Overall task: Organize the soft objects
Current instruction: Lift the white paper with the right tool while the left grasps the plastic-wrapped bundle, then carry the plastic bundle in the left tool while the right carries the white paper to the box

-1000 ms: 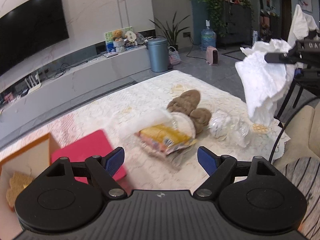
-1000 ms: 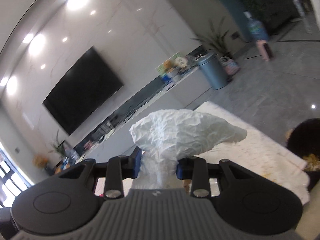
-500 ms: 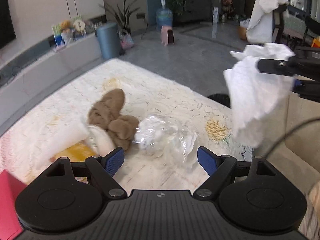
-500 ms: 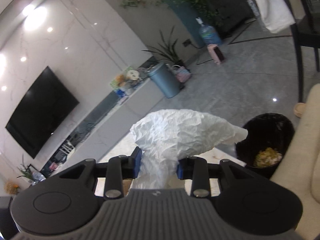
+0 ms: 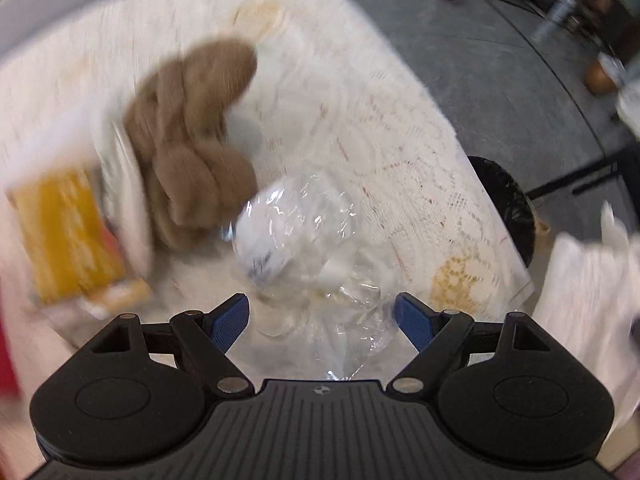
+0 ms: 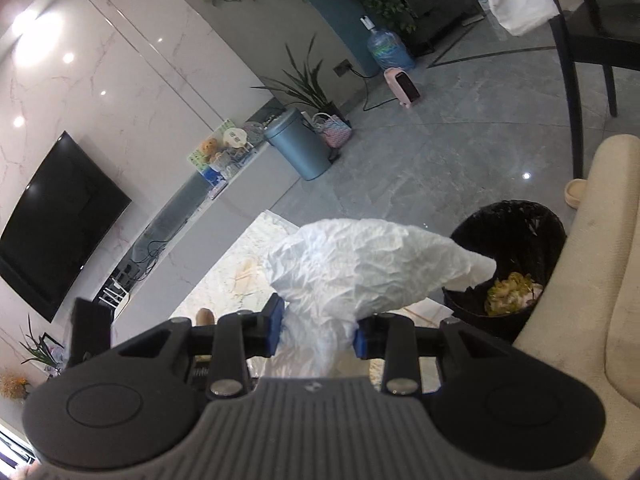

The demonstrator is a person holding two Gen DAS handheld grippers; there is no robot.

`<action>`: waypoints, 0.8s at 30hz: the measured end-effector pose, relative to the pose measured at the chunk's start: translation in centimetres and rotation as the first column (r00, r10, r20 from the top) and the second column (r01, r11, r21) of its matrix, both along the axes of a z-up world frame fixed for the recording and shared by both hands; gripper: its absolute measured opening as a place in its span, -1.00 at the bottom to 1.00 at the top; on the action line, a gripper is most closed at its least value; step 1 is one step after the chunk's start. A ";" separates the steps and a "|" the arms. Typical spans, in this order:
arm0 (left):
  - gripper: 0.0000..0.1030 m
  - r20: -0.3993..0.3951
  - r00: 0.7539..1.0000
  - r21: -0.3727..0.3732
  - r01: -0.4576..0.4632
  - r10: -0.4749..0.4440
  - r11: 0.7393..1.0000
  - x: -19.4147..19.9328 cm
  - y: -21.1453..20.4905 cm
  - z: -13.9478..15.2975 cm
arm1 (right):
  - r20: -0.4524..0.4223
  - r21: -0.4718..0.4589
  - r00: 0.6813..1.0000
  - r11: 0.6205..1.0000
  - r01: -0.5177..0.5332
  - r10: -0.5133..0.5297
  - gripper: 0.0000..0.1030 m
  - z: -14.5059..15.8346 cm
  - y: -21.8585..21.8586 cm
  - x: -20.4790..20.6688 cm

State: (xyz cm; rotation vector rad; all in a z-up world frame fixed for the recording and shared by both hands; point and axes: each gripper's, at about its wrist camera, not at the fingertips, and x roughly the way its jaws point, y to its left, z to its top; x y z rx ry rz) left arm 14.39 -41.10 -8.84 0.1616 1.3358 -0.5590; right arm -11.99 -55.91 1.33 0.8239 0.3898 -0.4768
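- Left gripper [image 5: 322,322], jaws wide and empty, has swung from the yellow packet to hang above the crumpled clear plastic wrap [image 5: 296,236] on the lace-covered table [image 5: 420,152]; likely next pickup.
- Right gripper [image 6: 318,330] still clamps the crumpled white tissue [image 6: 360,268]; the black lined bin [image 6: 510,256] now sits at 2 o'clock, nearer than before.

1. The left tongs [image 5: 322,322] point steeply down, and their jaws stand wide apart with nothing pressed between the blue pads [image 5: 228,320].
2. The right tongs [image 6: 318,330] point forward and a little down. Their jaws are closed partway, and both blue pads [image 6: 275,326] press on a crumpled white tissue [image 6: 360,268].
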 end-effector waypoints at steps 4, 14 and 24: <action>0.79 -0.036 0.998 0.006 -0.049 0.049 0.999 0.2 -0.5 -1.4 | -0.006 0.009 1.000 1.000 -0.001 0.001 -0.33 -0.6 -0.3 0.2; -0.11 -0.050 0.999 -0.015 -0.002 0.002 1.000 -0.9 1.8 -0.2 | 0.076 0.076 0.995 0.994 -0.074 0.069 -0.32 -1.1 -0.3 0.0; -0.12 0.008 0.995 -0.184 0.103 -0.103 0.978 -3.0 6.8 4.0 | 0.083 0.063 0.991 0.992 -0.114 0.108 -0.31 -0.8 0.3 0.5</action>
